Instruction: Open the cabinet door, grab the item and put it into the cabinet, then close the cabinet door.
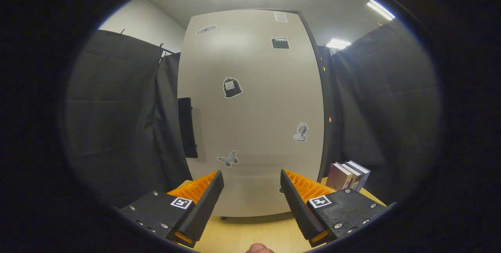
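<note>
**Beige cabinet door shut, tongs spread wide before it**

Beige and flat, the cabinet door [254, 112] stands closed straight ahead of the tongs [252, 190], on the far part of the pale wooden table [250, 233]. A dark vertical handle [187, 127] sits on the door's left edge. Stickers dot the door: a dark sack-shaped one [232, 87] near the middle, a bust figure [300, 132] lower right, a butterfly [228, 159] just above the left finger, a clapperboard-like one [280, 42] up high, plus a pale oval and a small paper label near the top; any writing on them is too small to read.

Each finger of the tongs carries a small square black-and-white marker tag. The tongs are open, fingers well apart, with nothing between them; the door's lower part shows through the gap beyond them.

A few books [347, 175] stand upright at the table's right edge, just right of the cabinet and beyond the right finger. Black cloth hangs on both sides. A fingertip [259, 248] of a person shows at the table's near edge.
</note>
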`<action>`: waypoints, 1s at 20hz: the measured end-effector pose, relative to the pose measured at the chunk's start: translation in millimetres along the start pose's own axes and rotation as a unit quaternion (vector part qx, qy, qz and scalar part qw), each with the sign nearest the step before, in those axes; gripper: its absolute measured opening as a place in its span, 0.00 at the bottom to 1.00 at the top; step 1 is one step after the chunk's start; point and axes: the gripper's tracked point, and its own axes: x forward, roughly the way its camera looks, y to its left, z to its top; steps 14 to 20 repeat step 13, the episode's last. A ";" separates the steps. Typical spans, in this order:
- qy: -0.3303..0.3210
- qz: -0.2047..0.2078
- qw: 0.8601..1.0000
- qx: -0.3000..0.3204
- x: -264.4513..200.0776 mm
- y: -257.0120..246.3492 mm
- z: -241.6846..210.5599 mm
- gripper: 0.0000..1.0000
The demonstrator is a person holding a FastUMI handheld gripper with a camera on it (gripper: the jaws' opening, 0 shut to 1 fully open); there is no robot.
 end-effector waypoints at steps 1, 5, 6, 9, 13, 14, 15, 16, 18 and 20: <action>0.001 0.002 1.000 0.001 -0.9 0.8 -1.5 0.92; -0.010 0.004 1.000 -0.009 -0.9 1.9 -3.1 0.92; -0.008 0.003 1.000 -0.009 0.2 1.7 -5.4 0.92; -0.005 -0.001 1.000 -0.003 3.1 -0.4 -9.6 0.92; -0.001 -0.007 1.000 0.005 8.4 -4.6 -12.5 0.92; -0.001 -0.007 1.000 0.005 8.4 -4.6 -12.5 0.92; -0.001 -0.007 1.000 0.005 8.4 -4.6 -12.5 0.92; -0.001 -0.007 1.000 0.005 8.4 -4.6 -12.5 0.92; -0.001 -0.007 1.000 0.005 8.4 -4.6 -12.5 0.92; -0.001 -0.007 1.000 0.005 8.4 -4.6 -12.5 0.92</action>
